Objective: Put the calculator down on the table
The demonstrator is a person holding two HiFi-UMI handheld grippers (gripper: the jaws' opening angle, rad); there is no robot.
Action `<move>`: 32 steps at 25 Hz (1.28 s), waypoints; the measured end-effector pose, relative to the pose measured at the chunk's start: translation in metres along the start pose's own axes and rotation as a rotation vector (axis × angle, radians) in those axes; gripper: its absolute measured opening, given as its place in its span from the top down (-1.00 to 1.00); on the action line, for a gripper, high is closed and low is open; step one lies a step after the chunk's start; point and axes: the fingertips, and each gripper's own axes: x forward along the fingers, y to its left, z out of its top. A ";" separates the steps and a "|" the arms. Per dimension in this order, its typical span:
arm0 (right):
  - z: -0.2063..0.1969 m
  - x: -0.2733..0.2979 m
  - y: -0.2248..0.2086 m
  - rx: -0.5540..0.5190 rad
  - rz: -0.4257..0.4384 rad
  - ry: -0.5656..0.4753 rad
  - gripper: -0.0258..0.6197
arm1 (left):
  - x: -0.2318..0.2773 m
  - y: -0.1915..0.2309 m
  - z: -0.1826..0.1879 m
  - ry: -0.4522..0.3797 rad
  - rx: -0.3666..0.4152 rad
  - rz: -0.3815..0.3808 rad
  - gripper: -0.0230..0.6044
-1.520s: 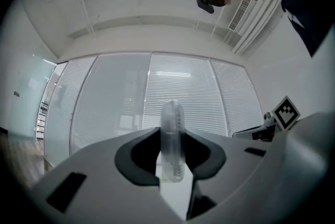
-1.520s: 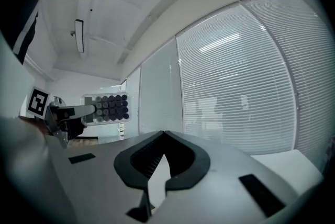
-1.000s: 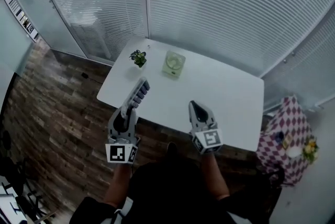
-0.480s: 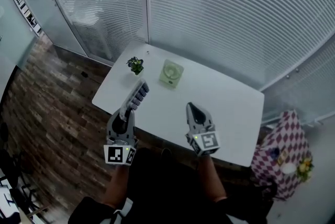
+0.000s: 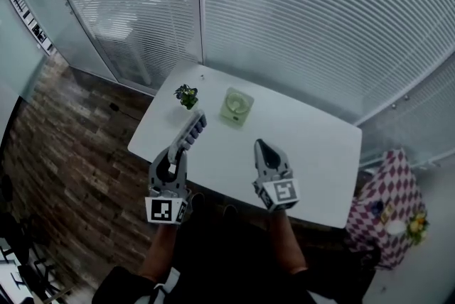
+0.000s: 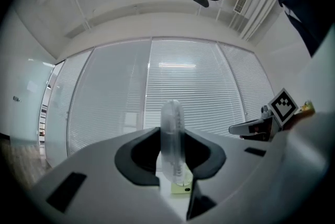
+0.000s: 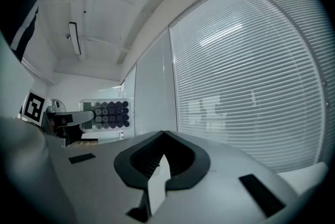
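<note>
Our left tongs [image 5: 175, 155] are squeezed on the near end of the calculator [image 5: 192, 128]. It stands on its thin edge with the buttons turned to the right. It is up in the air over the left part of the white table [image 5: 313, 153], not lying on it yet.

Both tongs have just slid forward a little over the table. The far end of the calculator is now closer to the little plant [image 5: 187, 95] than it was a second ago. The green box [image 5: 237, 106] sits just right of the plant, and there is bare table in front of both. We think that is a good spot, so the next job is likely to tip the calculator flat and lower it.

Our right tongs [image 5: 260, 146] are pressed together with nothing in them, same as before. The grip on the calculator looks the same too
</note>
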 end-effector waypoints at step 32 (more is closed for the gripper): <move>-0.010 0.046 0.009 0.058 -0.014 0.052 0.91 | 0.029 0.060 -0.052 -0.095 -1.390 0.079 0.61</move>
